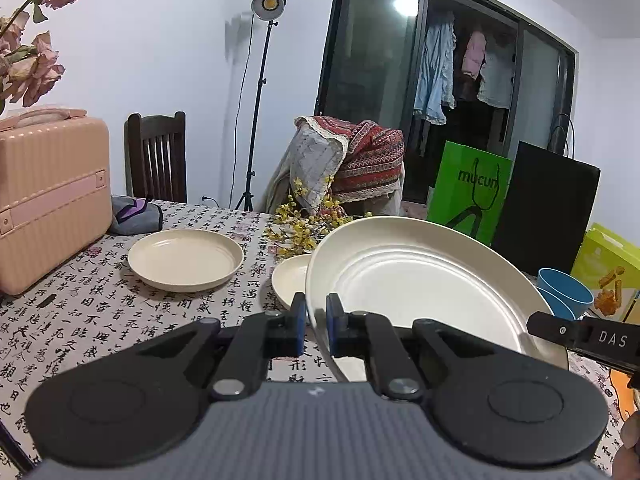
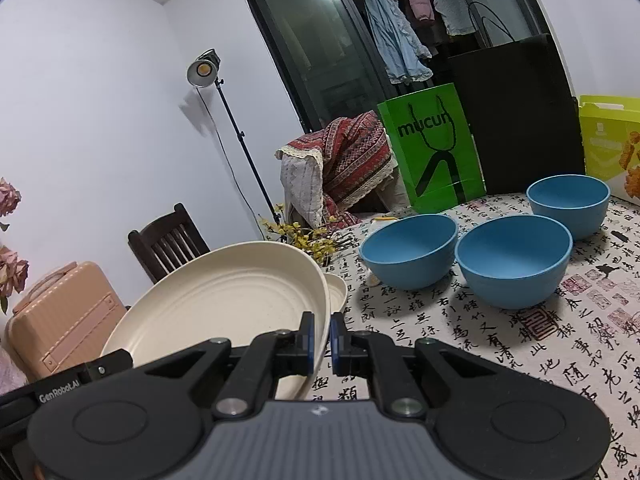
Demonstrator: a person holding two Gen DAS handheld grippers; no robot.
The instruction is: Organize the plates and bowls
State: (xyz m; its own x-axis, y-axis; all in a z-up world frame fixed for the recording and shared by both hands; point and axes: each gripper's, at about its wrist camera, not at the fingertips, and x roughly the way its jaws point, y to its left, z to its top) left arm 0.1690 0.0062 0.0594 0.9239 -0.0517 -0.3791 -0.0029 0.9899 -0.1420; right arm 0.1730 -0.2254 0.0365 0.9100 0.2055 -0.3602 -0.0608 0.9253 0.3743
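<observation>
A large cream plate (image 1: pixel 420 280) is held tilted above the table by both grippers. My left gripper (image 1: pixel 316 320) is shut on its left rim. My right gripper (image 2: pixel 320 340) is shut on its right rim, and the plate shows there too (image 2: pixel 224 304). A second cream plate (image 1: pixel 185 258) lies on the table at the left. A third cream plate (image 1: pixel 290 280) lies partly hidden behind the held one; its edge shows in the right wrist view (image 2: pixel 337 292). Three blue bowls (image 2: pixel 408 250) (image 2: pixel 514 260) (image 2: pixel 568 204) stand on the table at the right.
A pink suitcase (image 1: pixel 52 200) stands at the table's left. Yellow flowers (image 1: pixel 304 220) lie behind the plates. A green bag (image 2: pixel 434 144), a black bag (image 2: pixel 516 116) and a yellow-green box (image 2: pixel 612 144) stand along the far edge. A dark chair (image 1: pixel 158 156) is behind the table.
</observation>
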